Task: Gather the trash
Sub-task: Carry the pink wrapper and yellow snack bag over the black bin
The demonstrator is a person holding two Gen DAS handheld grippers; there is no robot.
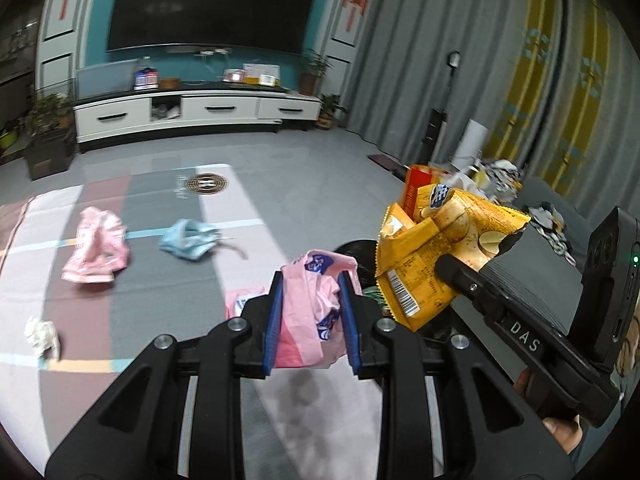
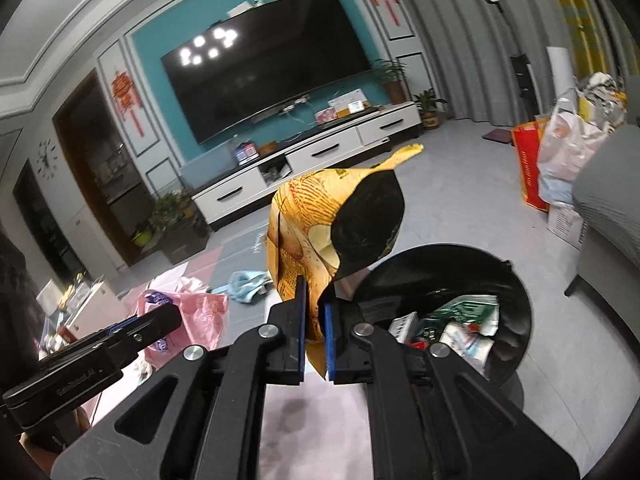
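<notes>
My left gripper (image 1: pixel 311 280) is shut on a crumpled pink plastic bag (image 1: pixel 310 304) and holds it above the mat; the bag also shows in the right wrist view (image 2: pixel 196 312). My right gripper (image 2: pixel 314 284) is shut on a yellow chip bag (image 2: pixel 320 224), held up just left of the black trash bin (image 2: pixel 516 280). The chip bag also shows in the left wrist view (image 1: pixel 436 252). The bin holds several wrappers. More trash lies on the floor mat: a second pink bag (image 1: pixel 98 246), a light blue bag (image 1: pixel 190 238) and a white paper wad (image 1: pixel 42 336).
A white TV stand (image 1: pixel 192 114) and large TV stand at the far wall. Potted plants (image 1: pixel 48 136) stand at left. A grey sofa (image 2: pixel 612 184) and full bags (image 2: pixel 560 156) are on the right. A round floor drain (image 1: pixel 207 183) lies beyond the mat.
</notes>
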